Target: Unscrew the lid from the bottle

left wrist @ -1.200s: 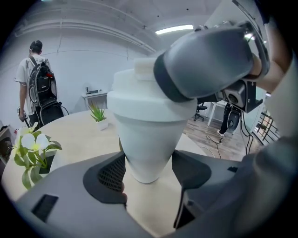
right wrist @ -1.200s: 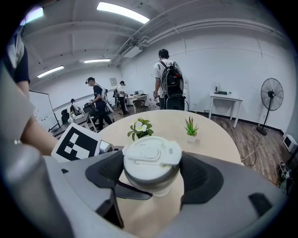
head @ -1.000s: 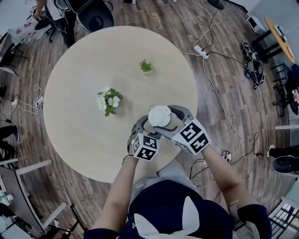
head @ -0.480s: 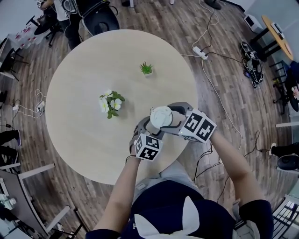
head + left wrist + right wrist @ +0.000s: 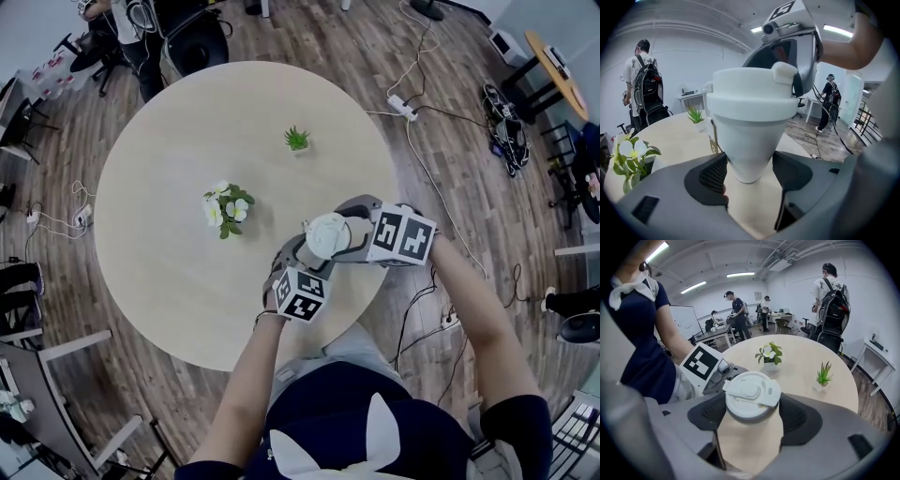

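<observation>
The bottle (image 5: 747,140) is a white, tapered vessel, wider at the top than at the base. It stands upright over the near right part of the round, pale surface (image 5: 169,197). Whether its base touches the surface cannot be determined.

The left tongs (image 5: 749,165) are clamped on the lower, narrow part of the bottle. Both dark pads (image 5: 711,174) bear against its sides.

The right tongs (image 5: 752,409) come in from the right at the top of the bottle. Their jaws have just been closing, with the white lid (image 5: 751,395) between them. Both pads now sit against the rim of the lid, one on each side. The lid is seated on the bottle, with a flip tab lying across its top.

In the head view, the two marker cubes flank the lid, the left one nearer the person and the right one further right.

A small pot of white flowers (image 5: 225,206) stands on the surface to the left of the bottle, well apart from it. A small green plant (image 5: 297,139) stands near the far edge.

A white power strip (image 5: 405,104) and trailing cables lie on the wooden floor (image 5: 450,187) to the right.
</observation>
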A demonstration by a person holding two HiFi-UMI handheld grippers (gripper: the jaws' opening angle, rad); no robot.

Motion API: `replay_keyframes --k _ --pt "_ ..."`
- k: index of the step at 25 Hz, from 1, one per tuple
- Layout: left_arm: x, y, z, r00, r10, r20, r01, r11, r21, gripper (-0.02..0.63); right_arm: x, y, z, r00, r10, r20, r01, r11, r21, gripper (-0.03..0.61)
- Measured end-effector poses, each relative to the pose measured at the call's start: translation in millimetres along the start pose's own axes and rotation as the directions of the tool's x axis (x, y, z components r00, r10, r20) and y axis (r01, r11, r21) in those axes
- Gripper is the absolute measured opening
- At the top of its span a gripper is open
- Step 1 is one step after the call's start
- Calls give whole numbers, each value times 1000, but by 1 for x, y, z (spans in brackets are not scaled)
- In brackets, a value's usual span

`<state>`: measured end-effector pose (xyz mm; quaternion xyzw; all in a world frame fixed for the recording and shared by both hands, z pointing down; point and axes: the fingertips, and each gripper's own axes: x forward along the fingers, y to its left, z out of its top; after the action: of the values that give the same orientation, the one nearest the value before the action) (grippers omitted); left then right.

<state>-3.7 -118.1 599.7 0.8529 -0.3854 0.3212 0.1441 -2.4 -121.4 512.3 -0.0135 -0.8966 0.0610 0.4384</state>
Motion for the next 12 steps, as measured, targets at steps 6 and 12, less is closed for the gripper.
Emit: replay_keyframes --k 6,12 --pt "-1 0 0 1000 -8 -9 8 1000 7 316 0 1 0 990 105 -93 -117 983 -138 353" --pt "-1 1 0 1000 -13 -17 13 1000 10 314 0 0 -1 970 151 -193 -190 961 -201 353"
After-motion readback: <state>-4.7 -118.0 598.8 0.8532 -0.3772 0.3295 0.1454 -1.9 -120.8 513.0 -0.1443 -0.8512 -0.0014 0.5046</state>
